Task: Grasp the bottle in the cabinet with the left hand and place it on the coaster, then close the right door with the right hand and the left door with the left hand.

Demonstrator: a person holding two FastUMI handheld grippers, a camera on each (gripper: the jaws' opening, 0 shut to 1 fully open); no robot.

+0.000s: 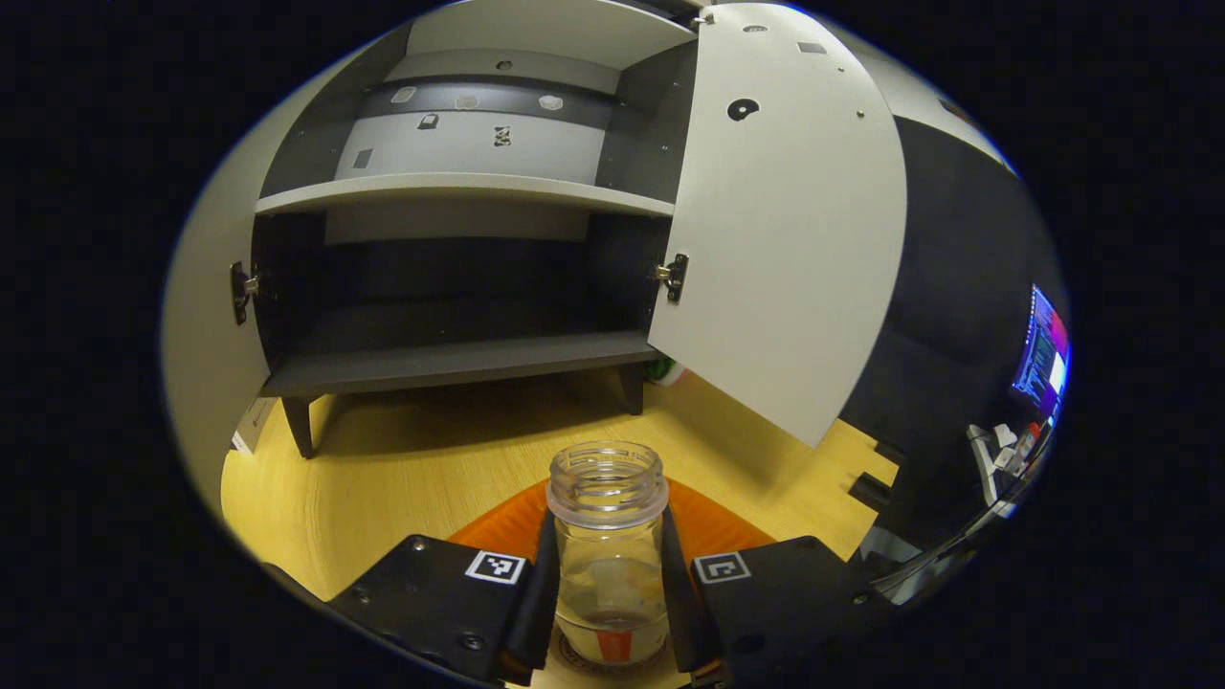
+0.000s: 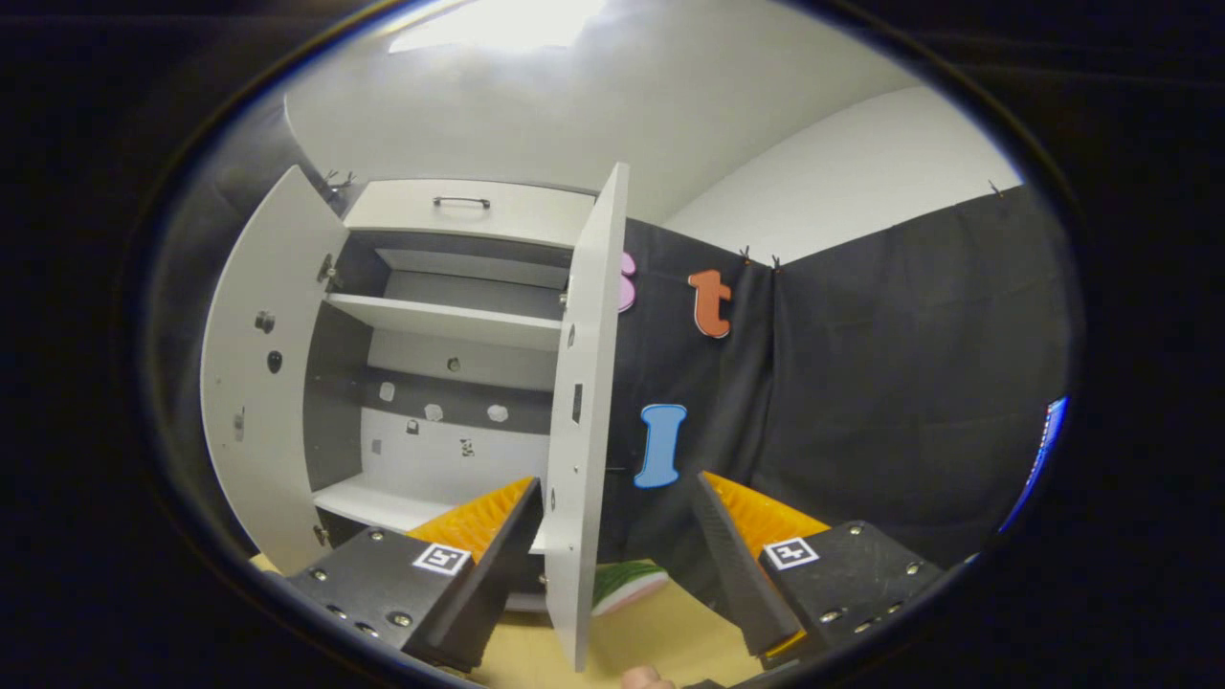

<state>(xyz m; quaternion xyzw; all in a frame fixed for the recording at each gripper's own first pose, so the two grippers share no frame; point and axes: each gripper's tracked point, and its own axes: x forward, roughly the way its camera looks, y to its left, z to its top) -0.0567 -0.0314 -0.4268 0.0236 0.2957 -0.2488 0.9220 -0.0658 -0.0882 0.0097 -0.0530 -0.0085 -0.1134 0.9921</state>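
Left gripper point(image 1: 610, 593) pinching clear lidless bottle point(image 1: 607, 536) upright over orange coaster point(image 1: 713, 528) on wooden table point(image 1: 402, 469), right gripper point(image 2: 612, 565) spread wide astride right door point(image 2: 584, 402) edge, cabinet point(image 1: 459, 191) doors open

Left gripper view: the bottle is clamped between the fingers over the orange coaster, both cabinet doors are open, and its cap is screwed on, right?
Not quite. The bottle has no cap; the left gripper view shows its threaded mouth open. The rest holds: the left gripper clamps it over the coaster, doors open.
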